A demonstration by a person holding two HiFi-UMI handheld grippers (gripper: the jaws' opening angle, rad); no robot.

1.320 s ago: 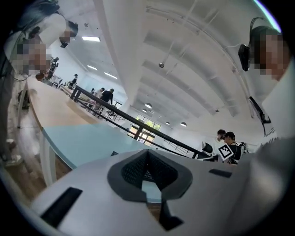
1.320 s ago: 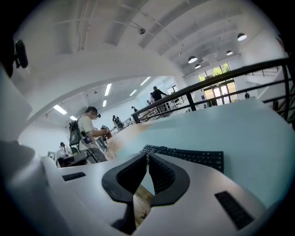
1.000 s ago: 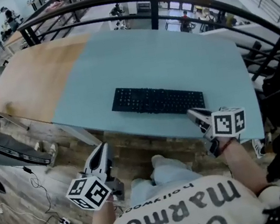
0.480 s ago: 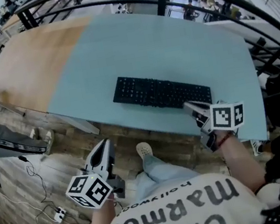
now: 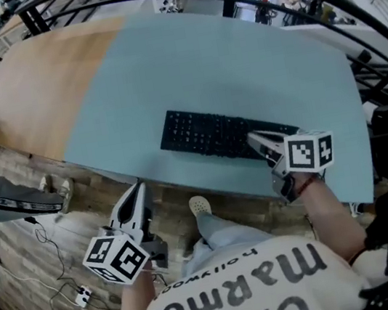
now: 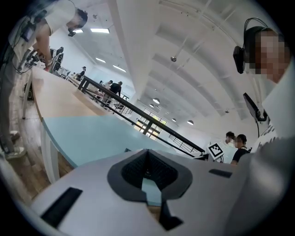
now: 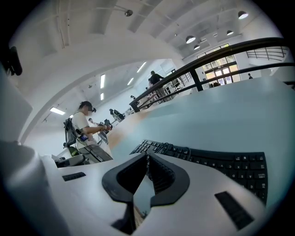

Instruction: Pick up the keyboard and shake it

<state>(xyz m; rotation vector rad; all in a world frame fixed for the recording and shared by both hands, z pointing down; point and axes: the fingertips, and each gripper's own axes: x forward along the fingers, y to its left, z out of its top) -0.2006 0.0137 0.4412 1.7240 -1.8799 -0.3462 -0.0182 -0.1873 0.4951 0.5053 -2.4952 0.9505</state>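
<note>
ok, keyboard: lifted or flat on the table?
Flat. The keyboard lies on the blue table; left claw and right claw are shut, empty.

The keyboard (image 5: 209,133) looks black; the tabletop (image 5: 222,57) is pale blue.

The table (image 5: 222,57) has a smooth, matt pale-blue top on one part and a satin, light wood-grain top on the other. The keyboard (image 5: 205,134) is matt black plastic. The left gripper (image 5: 137,189) and right gripper (image 5: 250,137) have smooth pale plastic shells with a faint sheen. Their fingers (image 7: 161,177) are dark, ribbed and dull. The railing (image 5: 231,1) is glossy black metal. The floor (image 5: 39,243) is worn wood plank, and the shirt (image 5: 240,297) is soft cloth.
</note>
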